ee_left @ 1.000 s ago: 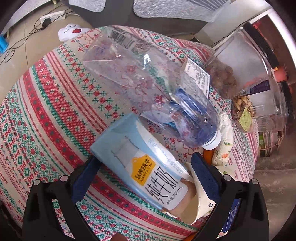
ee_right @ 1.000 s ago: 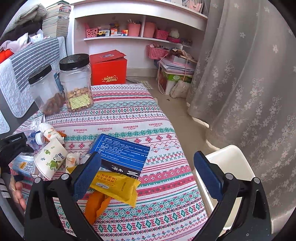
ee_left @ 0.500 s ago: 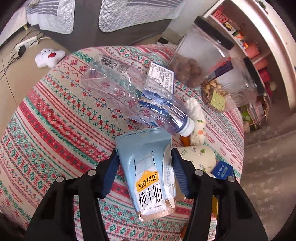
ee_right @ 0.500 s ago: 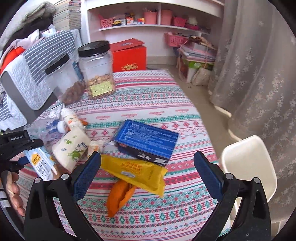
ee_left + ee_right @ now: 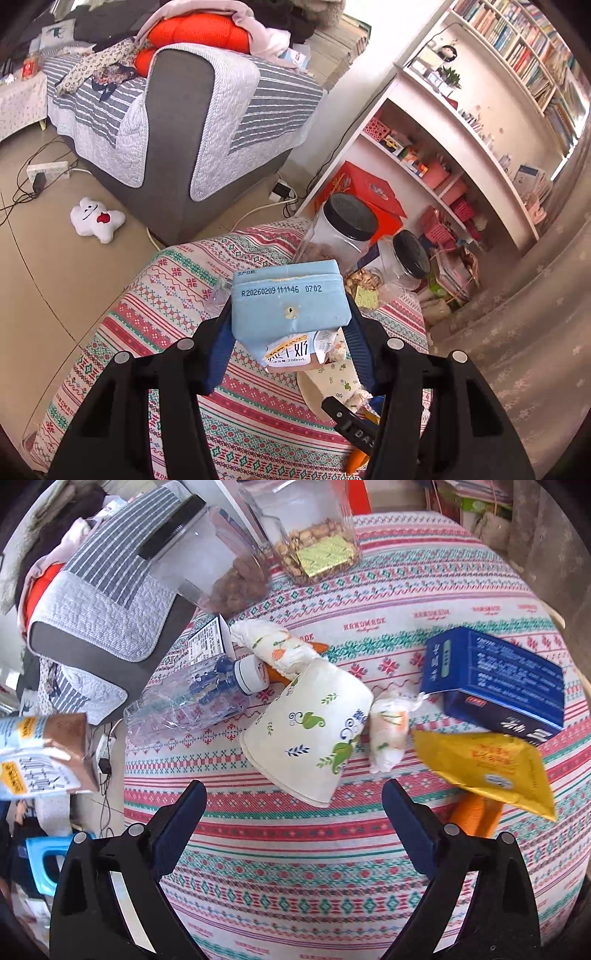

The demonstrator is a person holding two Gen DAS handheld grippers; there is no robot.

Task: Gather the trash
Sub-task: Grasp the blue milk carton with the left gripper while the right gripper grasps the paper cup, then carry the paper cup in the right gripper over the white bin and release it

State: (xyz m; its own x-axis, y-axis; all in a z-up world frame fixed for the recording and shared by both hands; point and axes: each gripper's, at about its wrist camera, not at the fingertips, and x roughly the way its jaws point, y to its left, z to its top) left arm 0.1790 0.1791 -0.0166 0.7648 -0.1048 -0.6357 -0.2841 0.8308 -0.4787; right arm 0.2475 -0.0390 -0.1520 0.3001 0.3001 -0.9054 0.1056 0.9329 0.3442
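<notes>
1. The left gripper [image 5: 288, 343] has its jaws clamped on the blue milk carton [image 5: 290, 299], lifted clear of the counter [image 5: 177, 295].
2. Crushed bottle [image 5: 192, 698], paper cup [image 5: 310, 731], yellow packet [image 5: 484, 764] remain uncollected.
3. The right gripper [image 5: 293, 823] hovers above the cup, jaws wide, having just narrowed slightly, gripping nothing.

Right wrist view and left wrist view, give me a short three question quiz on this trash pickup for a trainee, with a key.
1. True or false: the left gripper holds the blue milk carton clear of the table.
2. Which item lies straight ahead of the open right gripper? A) paper cup B) blue box C) crushed plastic bottle
3. Fill in: the yellow packet lies partly over an ______ wrapper.

Key: 1 true. 2 A. 3 orange.
</notes>
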